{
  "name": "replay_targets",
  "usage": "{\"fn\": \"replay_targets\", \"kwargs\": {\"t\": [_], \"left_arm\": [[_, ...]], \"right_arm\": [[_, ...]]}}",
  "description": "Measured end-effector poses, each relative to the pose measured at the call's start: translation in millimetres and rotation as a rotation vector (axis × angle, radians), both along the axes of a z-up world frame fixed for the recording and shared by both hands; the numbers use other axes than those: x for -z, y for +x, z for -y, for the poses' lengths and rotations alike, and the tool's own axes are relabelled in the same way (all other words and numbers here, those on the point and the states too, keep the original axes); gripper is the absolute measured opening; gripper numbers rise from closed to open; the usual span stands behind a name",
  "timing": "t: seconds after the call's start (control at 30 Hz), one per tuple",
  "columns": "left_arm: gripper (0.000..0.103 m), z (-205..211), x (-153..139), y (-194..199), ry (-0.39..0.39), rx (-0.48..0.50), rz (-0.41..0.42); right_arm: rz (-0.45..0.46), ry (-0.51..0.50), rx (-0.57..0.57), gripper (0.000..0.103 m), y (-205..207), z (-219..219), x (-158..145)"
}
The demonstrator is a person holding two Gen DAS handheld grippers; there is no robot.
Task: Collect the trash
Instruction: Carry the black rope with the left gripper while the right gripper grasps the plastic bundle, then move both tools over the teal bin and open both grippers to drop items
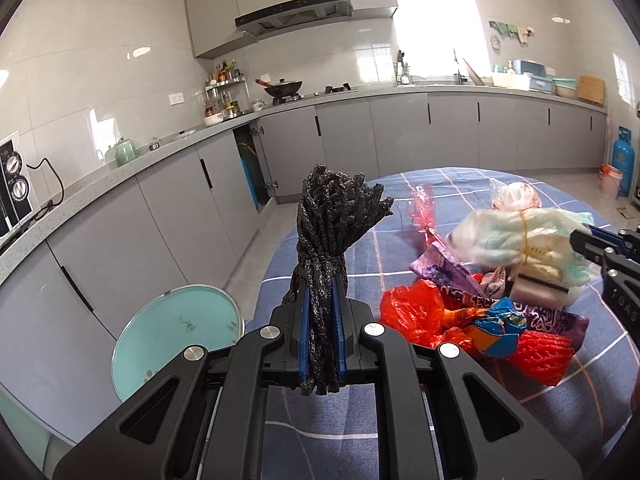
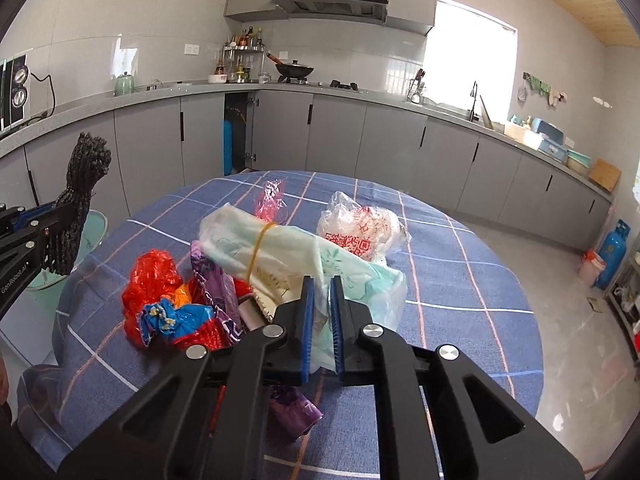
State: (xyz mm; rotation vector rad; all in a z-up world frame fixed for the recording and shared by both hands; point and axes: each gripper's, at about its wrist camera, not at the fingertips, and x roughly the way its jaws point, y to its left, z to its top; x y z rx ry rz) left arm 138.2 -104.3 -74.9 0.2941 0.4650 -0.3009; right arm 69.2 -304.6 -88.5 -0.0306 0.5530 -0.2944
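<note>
Left gripper (image 1: 320,320) pinches black mesh bundle (image 1: 332,224) upright, right gripper (image 2: 320,320) pinches banded bag roll (image 2: 276,248); keep both clamped, carry left to teal bin (image 1: 176,332) below-left

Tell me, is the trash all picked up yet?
Not yet. Nothing looks binned: no bin is in view. The left tongs hold a black mesh bundle up in the air. The right tongs pinch a pale bag bundle. Still on the table: a red bag, purple wrappers, a clear bag.
</note>
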Motion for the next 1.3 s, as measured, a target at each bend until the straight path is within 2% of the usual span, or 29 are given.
{"fn": "replay_targets", "kwargs": {"t": [0.27, 0.53, 0.67, 1.0, 1.3], "left_arm": [[0.011, -13, -9, 0, -0.009, -0.061, 0.001], [0.011, -44, -20, 3, -0.027, -0.131, 0.021], [0.011, -64, -23, 12, -0.021, -0.200, 0.018], [0.012, -111, -33, 32, -0.015, -0.329, 0.023], [0.012, -149, -29, 49, 0.027, -0.435, 0.018]], "right_arm": [[0.045, -0.001, -0.015, 0.006, 0, -14, -20], [0.072, 0.017, -0.099, 0.006, 16, -46, -36], [0.076, 0.021, -0.146, 0.006, 28, -64, -42], [0.077, 0.034, -0.245, 0.006, 55, -108, -46], [0.078, 0.017, -0.308, 0.006, 79, -144, -50]]}}
